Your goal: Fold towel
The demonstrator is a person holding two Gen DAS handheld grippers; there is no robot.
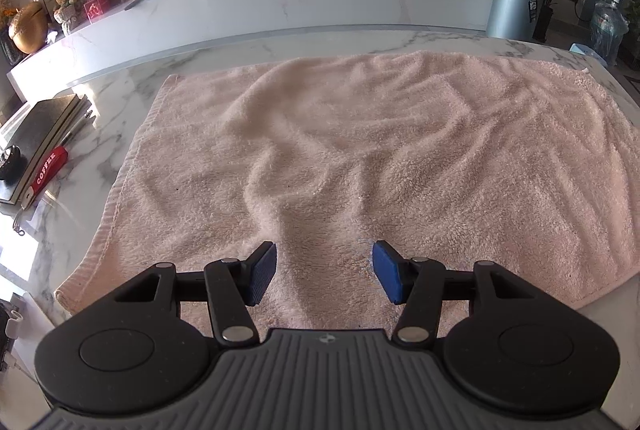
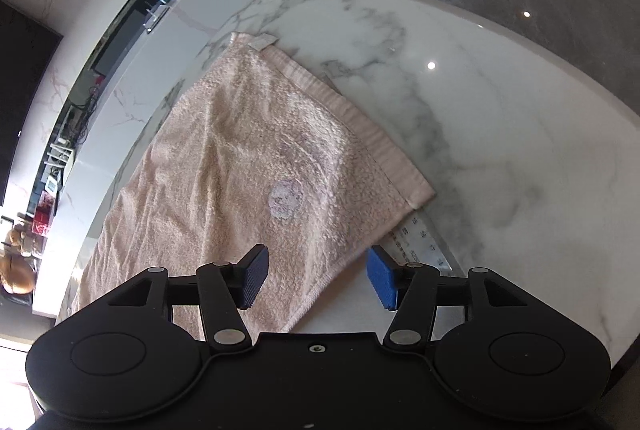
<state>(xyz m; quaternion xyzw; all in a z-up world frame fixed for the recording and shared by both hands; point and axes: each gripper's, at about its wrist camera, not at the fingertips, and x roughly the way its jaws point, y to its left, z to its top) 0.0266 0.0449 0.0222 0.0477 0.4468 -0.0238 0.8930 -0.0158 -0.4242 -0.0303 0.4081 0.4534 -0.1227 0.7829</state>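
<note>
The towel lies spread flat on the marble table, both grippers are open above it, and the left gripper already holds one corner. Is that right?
Not quite. The left gripper holds nothing: the left wrist view shows its jaws apart over the towel with no cloth between them. The rest stands: the towel lies spread on the marble table, and the right gripper is open too.

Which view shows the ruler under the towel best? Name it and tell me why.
The right wrist view. The ruler pokes out from beneath the towel's near corner, its markings visible just past the right gripper with its open jaws. The left wrist view shows only the spread towel, no ruler.
</note>
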